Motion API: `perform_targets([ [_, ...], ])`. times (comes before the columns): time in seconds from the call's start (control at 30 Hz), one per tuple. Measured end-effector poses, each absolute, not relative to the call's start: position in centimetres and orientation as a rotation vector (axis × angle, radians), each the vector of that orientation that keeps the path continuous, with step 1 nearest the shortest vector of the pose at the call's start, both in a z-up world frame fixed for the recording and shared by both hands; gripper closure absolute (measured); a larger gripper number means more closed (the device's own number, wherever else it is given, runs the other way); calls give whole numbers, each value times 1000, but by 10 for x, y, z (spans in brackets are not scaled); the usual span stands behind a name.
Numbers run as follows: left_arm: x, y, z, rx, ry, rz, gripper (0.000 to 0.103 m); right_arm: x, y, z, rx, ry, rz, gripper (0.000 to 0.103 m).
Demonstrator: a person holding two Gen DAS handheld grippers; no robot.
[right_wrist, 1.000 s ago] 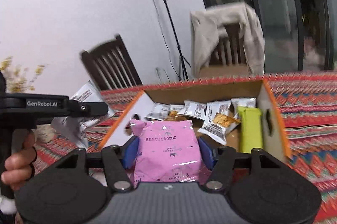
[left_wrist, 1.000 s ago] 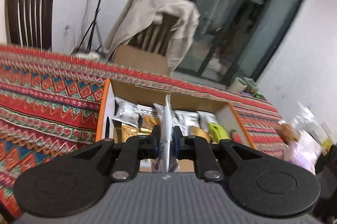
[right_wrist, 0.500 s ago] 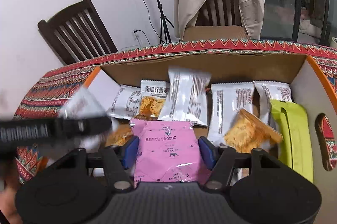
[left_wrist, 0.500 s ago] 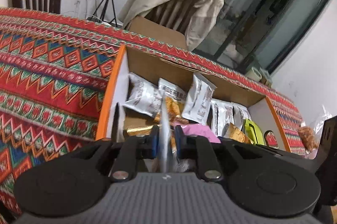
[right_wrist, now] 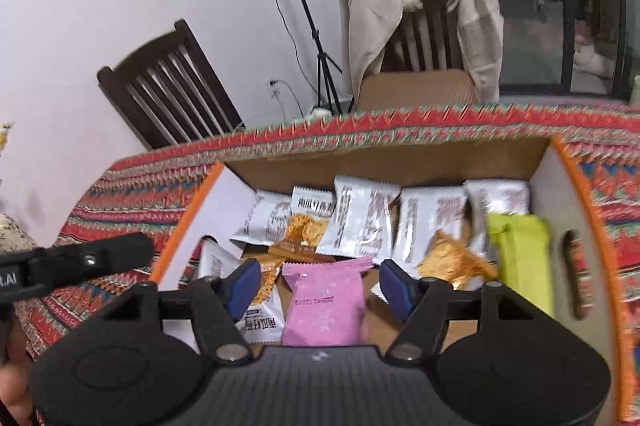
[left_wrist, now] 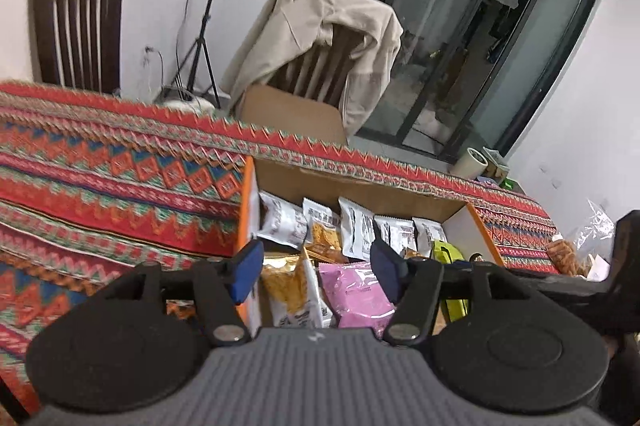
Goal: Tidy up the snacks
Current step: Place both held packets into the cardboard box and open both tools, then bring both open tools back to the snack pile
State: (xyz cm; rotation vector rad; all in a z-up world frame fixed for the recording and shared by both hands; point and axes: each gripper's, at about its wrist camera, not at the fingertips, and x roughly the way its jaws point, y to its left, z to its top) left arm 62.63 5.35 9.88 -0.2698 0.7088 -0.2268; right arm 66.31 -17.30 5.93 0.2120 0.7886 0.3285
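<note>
Foil and film: the snacks are looking light, soft and crinkly, with slick skins that are likely to be sliding under a loose pinch; the crackers inside are probably breaking if squeezed hard.
Left gripper (left_wrist: 316, 268): its blue fingers are standing spread wide and empty, hovering over the near left corner of the cardboard box (left_wrist: 246, 209).
Orange-and-white packet (left_wrist: 294, 290): it is lying just below the left gripper, in the front row, beside the box's left wall; a crimped end seam is looking like the safest place to take hold.
Pink packet (right_wrist: 322, 304): it is resting in the front middle of the box, touching the orange-and-white packet on its left; the right gripper (right_wrist: 316, 284) is hanging over it with jaws spread apart and nothing between them.
Silver packets (right_wrist: 362, 216): they are leaning in a row against the far wall, upright and overlapping.
Green packet (right_wrist: 518, 254): it is sitting at the right end, just beside the wall with the handle slot.
Edges: the orange-trimmed side walls are hemming both tools in, so any sideways move risks catching a rim.
Open room: bare cardboard floor is showing right of the pink packet, and the patterned tablecloth (left_wrist: 100, 161) is stretching free on the left.
</note>
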Motion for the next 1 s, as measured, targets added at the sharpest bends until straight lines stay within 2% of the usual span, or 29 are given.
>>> perform_targets([
  [0.23,543,53,156,-139,601,-257,27,588,-210,125,139,682,315,30],
  [0.33,497,47,170,-59,554,-262,23,550,-225,147,106,642,319,21],
  [0.5,414,41,177,4,479,-296,14,478,-250,162,49,598,344,21],
  [0.57,380,39,175,30,438,-303,9,446,-259,162,30,575,353,18],
  [0.6,362,38,171,42,417,-294,8,432,-262,160,29,567,362,15],
  [0.73,306,36,147,69,377,-267,7,374,-275,142,37,541,404,15],
  [0.83,272,39,123,-3,387,-299,4,327,-280,125,34,498,390,14],
  [1.0,224,28,69,-88,443,-287,3,260,-289,87,71,450,381,7],
])
